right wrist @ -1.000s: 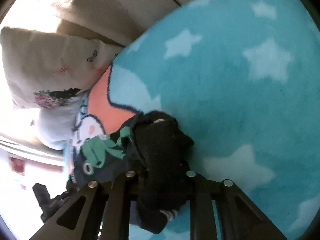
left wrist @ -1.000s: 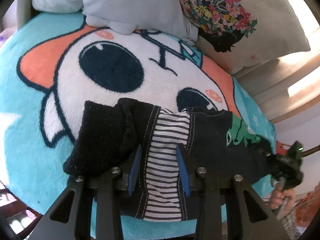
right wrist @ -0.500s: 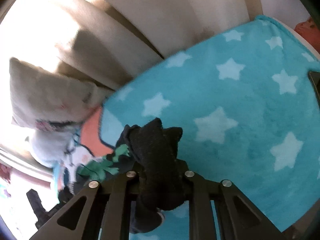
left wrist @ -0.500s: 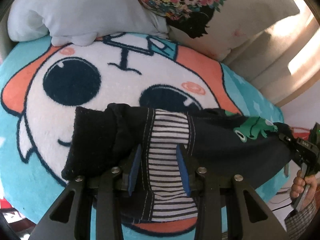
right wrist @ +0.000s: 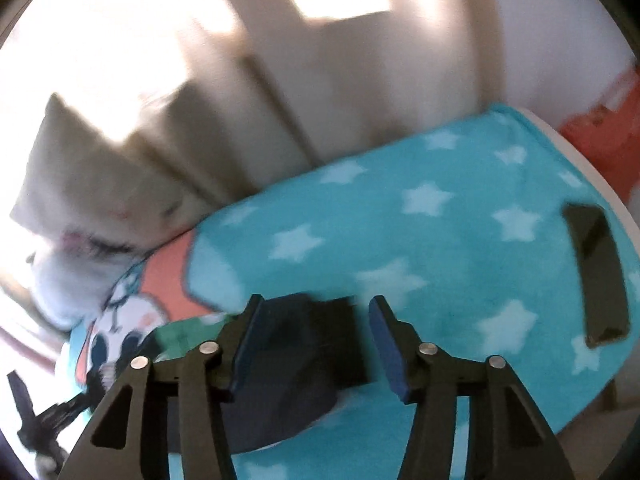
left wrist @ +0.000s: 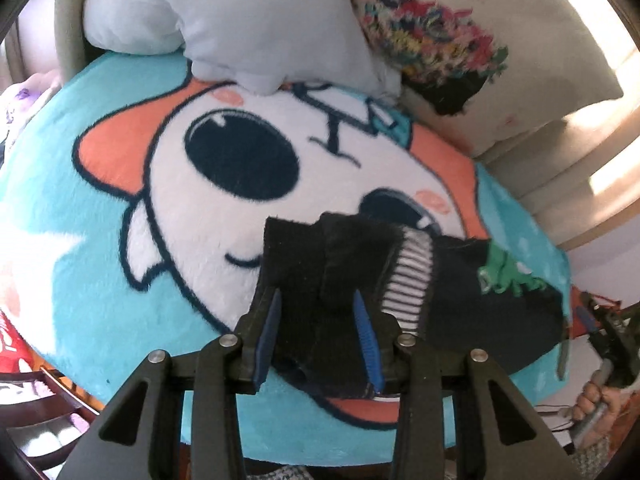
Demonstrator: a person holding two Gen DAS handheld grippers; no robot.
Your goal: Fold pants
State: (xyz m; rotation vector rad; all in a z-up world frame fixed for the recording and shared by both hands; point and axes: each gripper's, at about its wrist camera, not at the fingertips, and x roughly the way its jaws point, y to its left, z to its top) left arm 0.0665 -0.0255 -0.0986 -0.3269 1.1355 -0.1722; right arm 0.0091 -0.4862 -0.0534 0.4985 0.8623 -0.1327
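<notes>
Small black pants [left wrist: 460, 304] with a striped inner waistband and a green frog print lie on a turquoise cartoon blanket [left wrist: 72, 248]. My left gripper [left wrist: 318, 312] is open, its blue pads either side of the black cuff end, which lies loose between them. My right gripper [right wrist: 314, 320] is open wide above the other black end of the pants [right wrist: 304, 344], which lies on the blanket [right wrist: 420, 248]. The right gripper also shows at the right edge of the left wrist view [left wrist: 596, 328].
A white pillow [left wrist: 240, 20] and a floral cushion [left wrist: 460, 40] lie at the back of the blanket against a beige sofa back [right wrist: 280, 80]. A dark phone [right wrist: 596, 272] lies on the blanket at the right. Blanket edge drops off in front.
Both grippers have opened and let go of the pants. The left gripper shifted left from the striped waistband to the black cuff. The right gripper lifted and the cloth dropped onto the blanket.
</notes>
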